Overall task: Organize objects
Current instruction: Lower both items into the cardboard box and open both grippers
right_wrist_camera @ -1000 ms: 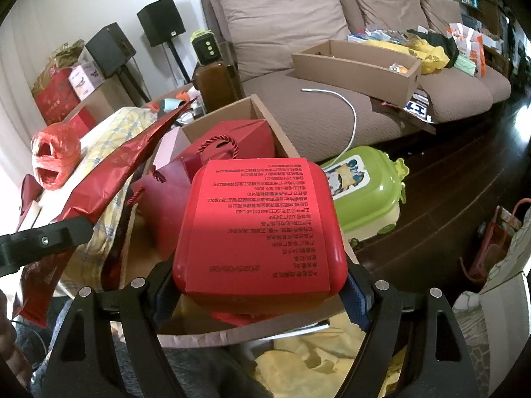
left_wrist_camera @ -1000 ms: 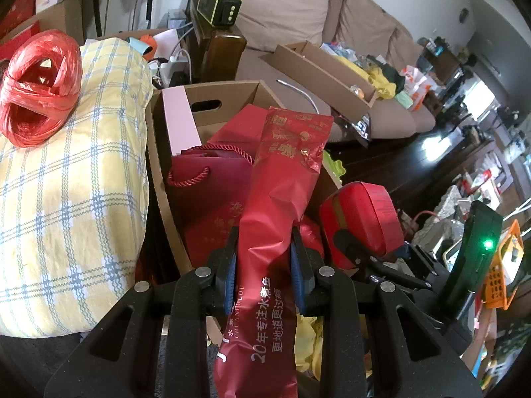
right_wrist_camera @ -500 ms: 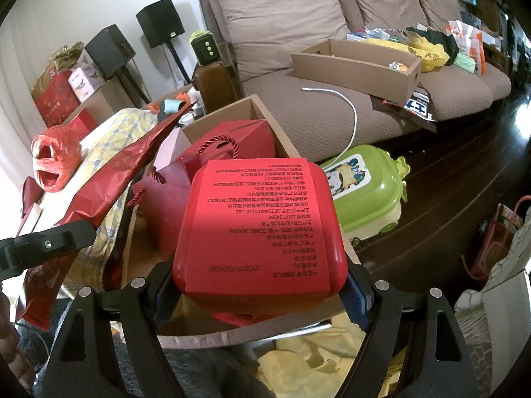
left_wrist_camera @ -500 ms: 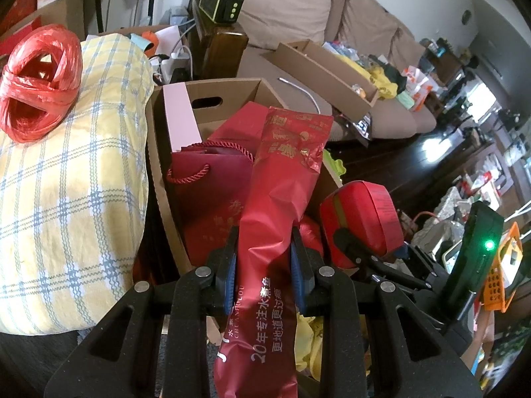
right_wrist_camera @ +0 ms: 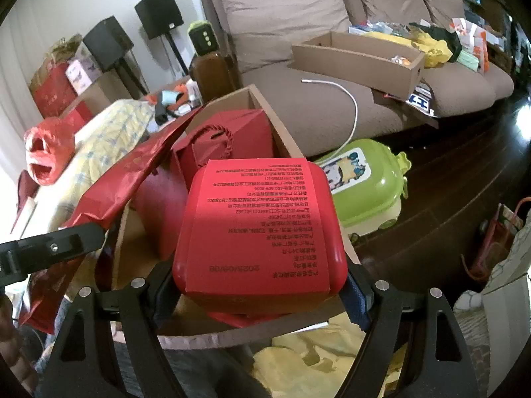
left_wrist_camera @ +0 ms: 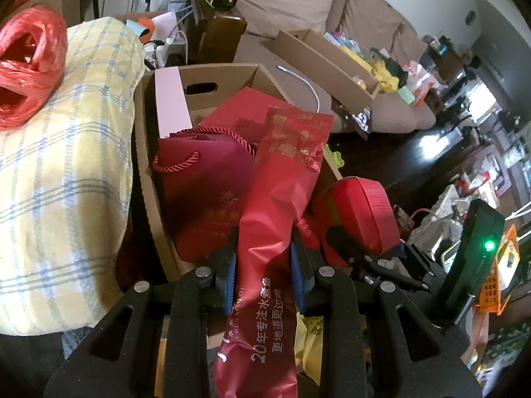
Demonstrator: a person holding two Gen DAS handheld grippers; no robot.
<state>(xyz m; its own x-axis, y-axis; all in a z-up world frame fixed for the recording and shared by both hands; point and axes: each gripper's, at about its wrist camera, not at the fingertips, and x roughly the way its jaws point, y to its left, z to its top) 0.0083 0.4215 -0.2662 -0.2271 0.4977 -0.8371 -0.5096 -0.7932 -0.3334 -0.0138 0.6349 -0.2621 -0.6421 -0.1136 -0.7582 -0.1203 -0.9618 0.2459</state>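
While the left gripper pinches a long red foil pouch between narrowly set blue pads, the right gripper stands wide and clamps a rounded red box by its two sides. Both things hang over an open cardboard carton, the pouch reaching across its middle and the box at its near right corner. Inside the carton stand a dark red gift bag with rope handles and a pale pink box against the left wall, so little free room shows. A yellow checked cushion presses against the carton's left wall; a green toy case sits just beside its right wall, on the dark floor.
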